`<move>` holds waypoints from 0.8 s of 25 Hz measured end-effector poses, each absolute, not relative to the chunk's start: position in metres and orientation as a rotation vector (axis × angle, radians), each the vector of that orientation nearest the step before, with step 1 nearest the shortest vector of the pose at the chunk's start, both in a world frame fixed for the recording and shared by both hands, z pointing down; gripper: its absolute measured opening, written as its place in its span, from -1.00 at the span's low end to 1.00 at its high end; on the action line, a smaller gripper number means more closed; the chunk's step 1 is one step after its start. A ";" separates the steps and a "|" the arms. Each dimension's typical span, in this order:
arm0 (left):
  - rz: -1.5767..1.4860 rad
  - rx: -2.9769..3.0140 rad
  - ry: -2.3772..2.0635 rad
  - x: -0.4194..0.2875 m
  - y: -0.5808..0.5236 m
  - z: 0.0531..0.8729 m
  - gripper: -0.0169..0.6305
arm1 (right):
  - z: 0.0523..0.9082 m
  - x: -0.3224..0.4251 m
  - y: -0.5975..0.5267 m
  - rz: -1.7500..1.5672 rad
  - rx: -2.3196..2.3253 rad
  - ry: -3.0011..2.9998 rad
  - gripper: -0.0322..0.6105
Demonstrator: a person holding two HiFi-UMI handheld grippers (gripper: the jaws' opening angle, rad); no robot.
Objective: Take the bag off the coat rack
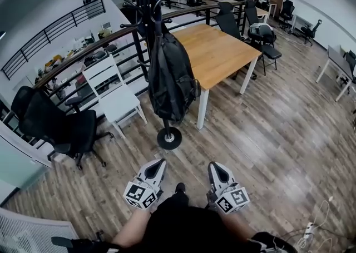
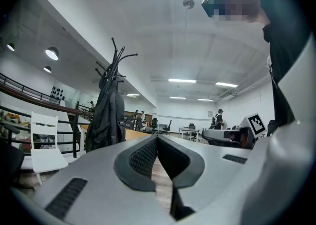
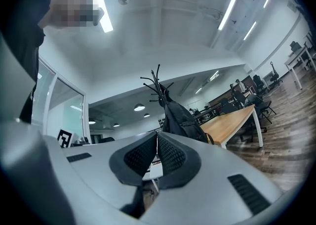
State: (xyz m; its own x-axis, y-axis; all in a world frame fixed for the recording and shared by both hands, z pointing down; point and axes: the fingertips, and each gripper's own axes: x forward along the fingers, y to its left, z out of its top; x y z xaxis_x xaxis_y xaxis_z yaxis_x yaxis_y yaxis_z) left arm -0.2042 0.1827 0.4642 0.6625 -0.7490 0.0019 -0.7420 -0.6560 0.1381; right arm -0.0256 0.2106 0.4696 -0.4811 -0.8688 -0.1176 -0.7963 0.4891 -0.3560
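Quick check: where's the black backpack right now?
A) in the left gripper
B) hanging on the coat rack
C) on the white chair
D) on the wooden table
B: the backpack hangs from the coat rack, while the left gripper and right gripper are both shut, empty and short of it.

No words, numbers or brand names are showing legibly anywhere. The marker cube (image 1: 140, 195) on the left tool (image 1: 158, 164) and its twin on the right tool (image 1: 214, 166) are displaying only black-and-white square patterns (no letters), and the backpack (image 1: 169, 77) is showing no readable label.
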 end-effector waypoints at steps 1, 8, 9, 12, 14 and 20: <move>-0.086 2.747 -1.239 -0.204 0.183 0.464 -0.90 | 0.471 -0.026 0.210 -0.366 -1.411 2.461 -0.80; -0.102 2.724 -1.306 -0.208 0.154 0.469 -0.90 | 0.478 -0.017 0.193 -0.360 -1.439 2.475 -0.80; -0.104 2.714 -1.319 -0.207 0.149 0.471 -0.90 | 0.479 -0.013 0.190 -0.359 -1.444 2.479 -0.80; -0.107 2.703 -1.335 -0.202 0.135 0.471 -0.90 | 0.480 0.005 0.181 -0.360 -1.473 2.477 -0.80; -0.107 2.708 -1.334 -0.199 0.126 0.470 -0.90 | 0.482 0.015 0.172 -0.365 -1.499 2.464 -0.80; -0.103 2.741 -1.341 -0.190 0.092 0.462 -0.90 | 0.489 0.027 0.134 -0.367 -1.509 2.464 -0.80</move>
State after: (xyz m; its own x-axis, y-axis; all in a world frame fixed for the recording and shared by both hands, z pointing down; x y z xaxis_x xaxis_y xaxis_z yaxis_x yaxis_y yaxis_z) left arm -0.1898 0.0919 0.4620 0.6129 -0.7899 -0.0217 -0.7839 -0.6112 0.1088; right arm 0.0272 0.1344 0.4886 -0.4440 -0.8938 -0.0638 -0.8364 0.4389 -0.3283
